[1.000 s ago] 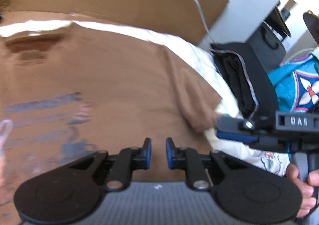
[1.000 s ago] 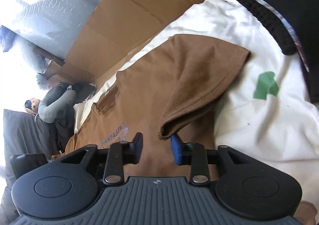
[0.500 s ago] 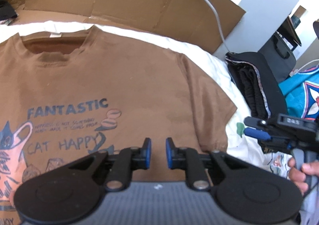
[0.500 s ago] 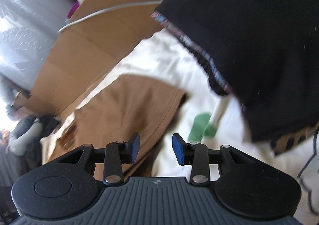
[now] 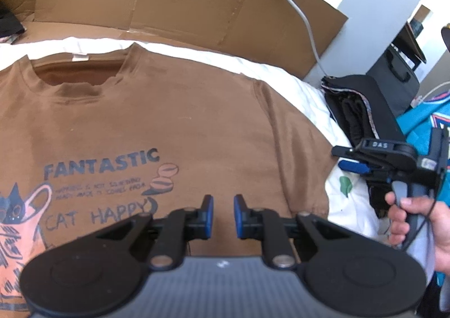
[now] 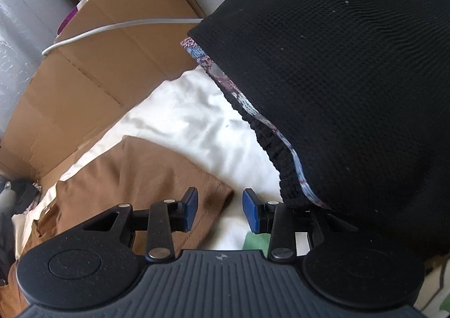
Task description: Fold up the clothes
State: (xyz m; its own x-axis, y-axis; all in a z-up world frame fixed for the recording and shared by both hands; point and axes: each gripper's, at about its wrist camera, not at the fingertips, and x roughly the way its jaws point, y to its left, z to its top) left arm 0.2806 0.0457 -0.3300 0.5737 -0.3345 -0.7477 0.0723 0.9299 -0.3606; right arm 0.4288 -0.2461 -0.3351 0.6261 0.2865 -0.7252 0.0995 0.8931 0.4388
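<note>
Both tongs are empty. From the left wrist view, the left gripper (image 5: 223,215) hovers over the chest print of a brown cotton T-shirt (image 5: 174,126), its blue pads a narrow gap apart with nothing between them. The shirt lies flat and face up on a white bed sheet (image 5: 303,90), collar at the far side, the words "FANTASTIC" and "CAT HAPPY" readable. A second ago this view was blurred and the right sleeve (image 5: 298,154) stood bunched up; now the sleeve lies spread flat, reaching toward the right edge of the bed. Further right, a hand (image 5: 416,222) holds the right gripper (image 5: 351,160) above the sheet, just past the sleeve hem, near a small green tape mark (image 5: 345,185). Behind the shirt stands a flattened brown cardboard sheet (image 5: 174,0).

From the right wrist view, the right gripper (image 6: 220,211) has its jaws moderately spread and holds nothing. Its left pad sits over the sleeve's corner (image 6: 216,191); its right pad is over bare sheet. A second ago the sleeve was draped up in front of it; now the cloth lies down and the view has swung toward a folded black mesh garment with patterned trim (image 6: 351,93) on the right.

The shirt looks smoothed and ready, so the first fold probably comes next, likely starting from this sleeve.
</note>
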